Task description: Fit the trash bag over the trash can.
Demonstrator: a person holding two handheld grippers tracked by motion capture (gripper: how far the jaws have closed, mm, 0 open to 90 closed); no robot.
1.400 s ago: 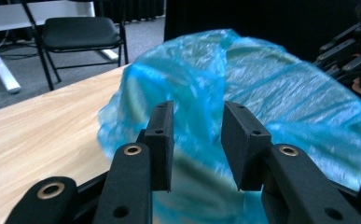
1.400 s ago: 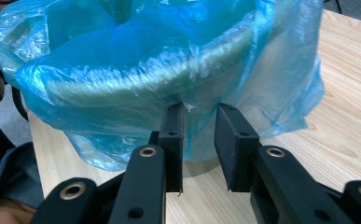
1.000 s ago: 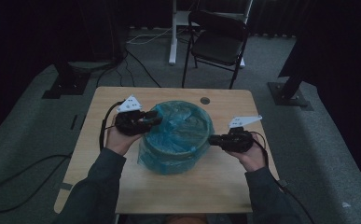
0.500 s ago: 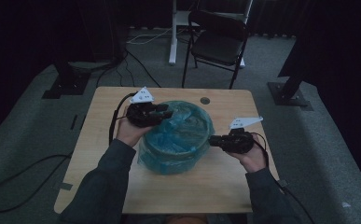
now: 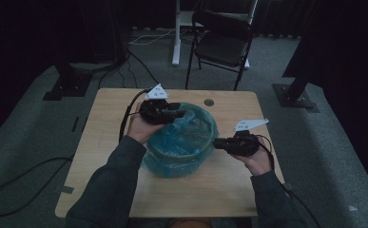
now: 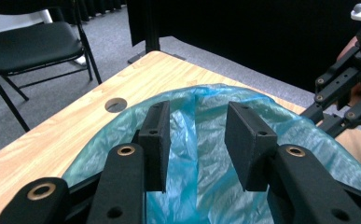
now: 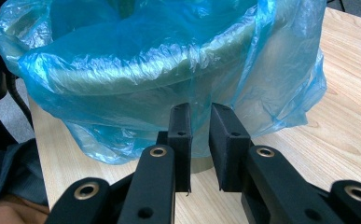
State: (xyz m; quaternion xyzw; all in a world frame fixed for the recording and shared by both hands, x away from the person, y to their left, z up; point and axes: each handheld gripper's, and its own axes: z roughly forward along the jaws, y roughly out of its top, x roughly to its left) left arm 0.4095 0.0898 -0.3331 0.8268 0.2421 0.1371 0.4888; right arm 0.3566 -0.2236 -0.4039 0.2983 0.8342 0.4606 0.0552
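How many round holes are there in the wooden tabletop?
1. The round hole is near the table's far edge, just beyond the blue bag-lined bin; the left gripper view shows it too. The bin and the person's arms may hide others.

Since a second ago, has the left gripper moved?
Yes. The left gripper has gone up the high view, toward the table hole, and now hangs over the blue bag's far rim, jaws just opening, nothing between them.

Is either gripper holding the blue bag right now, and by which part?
Neither. The left gripper stands open above the blue bag in the bin; the right gripper sits narrowly open beside the bag's outer skirt.
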